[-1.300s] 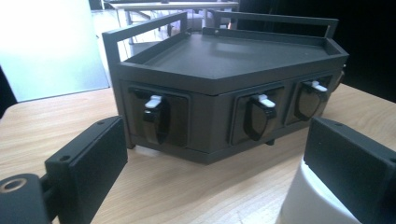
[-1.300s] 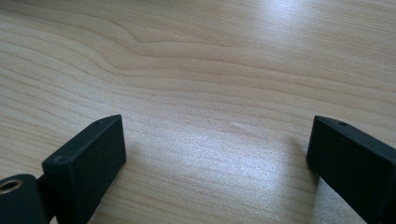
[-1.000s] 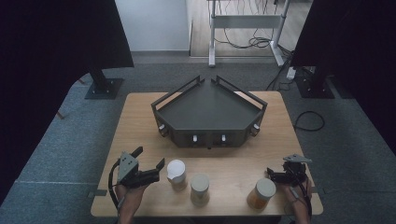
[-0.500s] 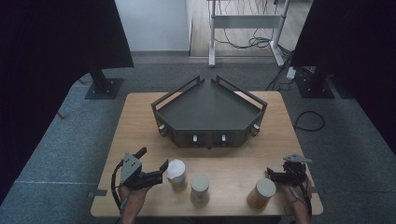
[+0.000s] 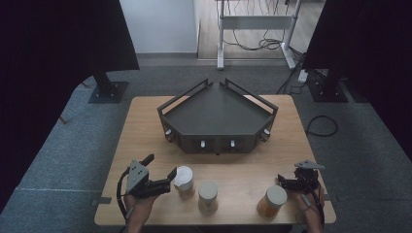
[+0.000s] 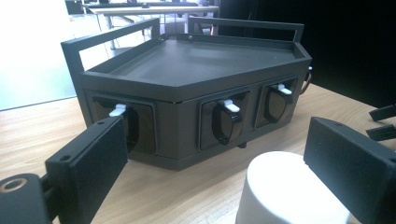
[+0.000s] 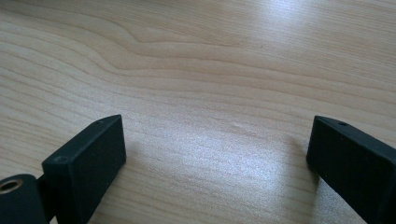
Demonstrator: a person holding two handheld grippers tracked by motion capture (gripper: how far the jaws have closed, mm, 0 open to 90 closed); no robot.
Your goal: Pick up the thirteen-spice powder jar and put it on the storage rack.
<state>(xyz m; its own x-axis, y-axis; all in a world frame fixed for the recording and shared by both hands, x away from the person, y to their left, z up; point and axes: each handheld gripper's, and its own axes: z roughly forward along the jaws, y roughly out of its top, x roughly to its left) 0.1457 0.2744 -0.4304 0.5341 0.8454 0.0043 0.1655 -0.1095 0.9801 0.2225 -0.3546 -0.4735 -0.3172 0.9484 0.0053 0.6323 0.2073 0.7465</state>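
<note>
The left gripper (image 5: 167, 175), jaws open, has advanced to the white-lidded jar (image 5: 183, 180), apparently preparing a grasp. The right gripper (image 5: 284, 182) rests open beside the orange jar (image 5: 272, 201).

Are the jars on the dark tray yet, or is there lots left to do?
Nothing done yet: the dark tray is bare. The left gripper, open, reaches around the white-lidded jar. The right gripper is open over bare table. The middle jar and orange jar wait.

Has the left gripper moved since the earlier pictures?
Yes. In the high view the left gripper has moved toward the white-lidded jar, judged against the fixed tray; its open fingers now reach the jar.
</note>
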